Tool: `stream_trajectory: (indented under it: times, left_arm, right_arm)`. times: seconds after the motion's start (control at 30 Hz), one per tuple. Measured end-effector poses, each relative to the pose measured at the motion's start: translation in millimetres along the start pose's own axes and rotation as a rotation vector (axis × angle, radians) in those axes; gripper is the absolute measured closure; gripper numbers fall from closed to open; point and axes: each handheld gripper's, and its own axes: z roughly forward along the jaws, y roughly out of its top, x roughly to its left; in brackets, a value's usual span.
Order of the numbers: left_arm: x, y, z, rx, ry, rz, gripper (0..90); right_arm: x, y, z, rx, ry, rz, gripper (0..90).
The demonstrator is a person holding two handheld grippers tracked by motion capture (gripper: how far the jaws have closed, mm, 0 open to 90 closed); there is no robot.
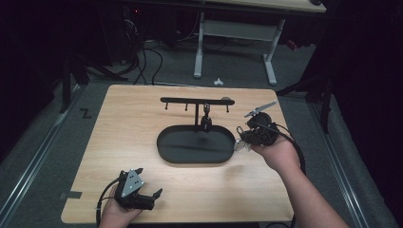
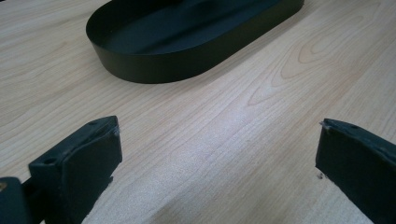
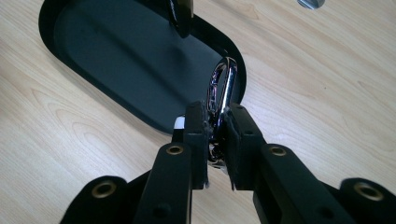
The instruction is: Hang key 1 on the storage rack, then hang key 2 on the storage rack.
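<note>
A dark room frames a wooden desk [image 1: 142, 109]. Near its front-left corner the left tongs [image 1: 151, 195] rest spread wide, empty. At centre sits a black tray [image 1: 190, 147] with a hook rack [image 1: 196, 100]. By the tray's right end, the right tongs [image 3: 215, 122] pinch a shiny metal clip [image 3: 223, 84]; it likely belongs on a hook, so approach squarely.

Left gripper [image 1: 151, 194]: held low in the left hand [image 1: 116, 211], jaws set wide apart with nothing between them, pointed forward and to the right; a grey three-cornered plate is carried on top, a cable is trailed behind.

Right gripper [image 3: 215, 125]: gripped in the right hand [image 1: 278, 153], forearm extended behind it, jaws pointed leftward and pressed close on a shiny metal clip [image 3: 222, 86], which is seen projecting beyond the fingertips.
</note>
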Motion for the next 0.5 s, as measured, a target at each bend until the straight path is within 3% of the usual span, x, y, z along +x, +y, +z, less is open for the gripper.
stream_trajectory:
  times: [0.5]
  left_arm:
    - [0.9, -1.9, -5.1, 0.002, 0.006, 0.001, 0.9]
  right_arm:
    - [12.2, 36.1, -2.6, -0.029, 0.0, -0.044, 80.3]
